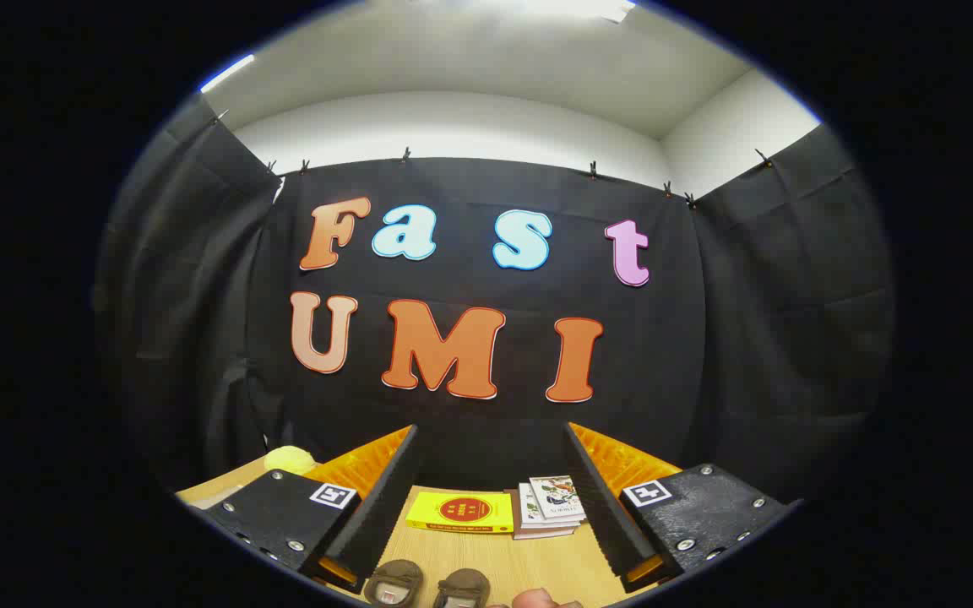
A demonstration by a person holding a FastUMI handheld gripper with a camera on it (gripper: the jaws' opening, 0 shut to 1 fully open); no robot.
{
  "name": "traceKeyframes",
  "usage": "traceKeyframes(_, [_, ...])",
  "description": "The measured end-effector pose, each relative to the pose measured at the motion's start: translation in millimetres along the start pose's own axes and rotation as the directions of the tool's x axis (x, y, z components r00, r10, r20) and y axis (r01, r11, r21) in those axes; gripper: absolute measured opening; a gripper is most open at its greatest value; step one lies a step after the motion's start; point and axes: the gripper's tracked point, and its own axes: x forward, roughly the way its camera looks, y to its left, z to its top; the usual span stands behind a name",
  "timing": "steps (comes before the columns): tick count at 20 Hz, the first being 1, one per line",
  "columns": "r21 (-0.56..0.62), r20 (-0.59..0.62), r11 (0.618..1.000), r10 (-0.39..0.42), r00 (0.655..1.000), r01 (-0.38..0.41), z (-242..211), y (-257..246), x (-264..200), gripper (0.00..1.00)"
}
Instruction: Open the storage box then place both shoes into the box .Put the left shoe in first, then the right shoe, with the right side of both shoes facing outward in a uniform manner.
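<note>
The gripper [491,473] is held high and level, its two fingers spread wide apart with nothing between them — they frame the far end of the wooden table [537,561] in the lower middle of the frame. Beyond the fingers, against the black cloth wall, lie a flat yellow book [461,513] and, just to its right, a small stack of books [551,507]. At the very bottom of the frame, below and between the fingers, sit the two shoes [427,584], side by side with their openings up; just to their right something pale pokes in, probably a fingertip, though too little of it shows to be sure. A yellow rounded thing [290,458] peeks over the left finger at lower left. I cannot make out the storage box here.

By my reading, the task has not started: the box must be opened first, and the gripper points at the wall rather than at any work. To do this step well, tip the gripper down until the table and the box come into sight, find the lid's edge or handle, and approach it squarely with the fingers open as they are — closing only once the lid lies between both. Keep clear of the shoes, so their order and facing stay readable.
</note>
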Motion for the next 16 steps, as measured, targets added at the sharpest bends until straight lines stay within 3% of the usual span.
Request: traceKeyframes(16, [-0.015,-0.030,0.998,0.059,0.998,-0.060,-16,23,10,0.99])
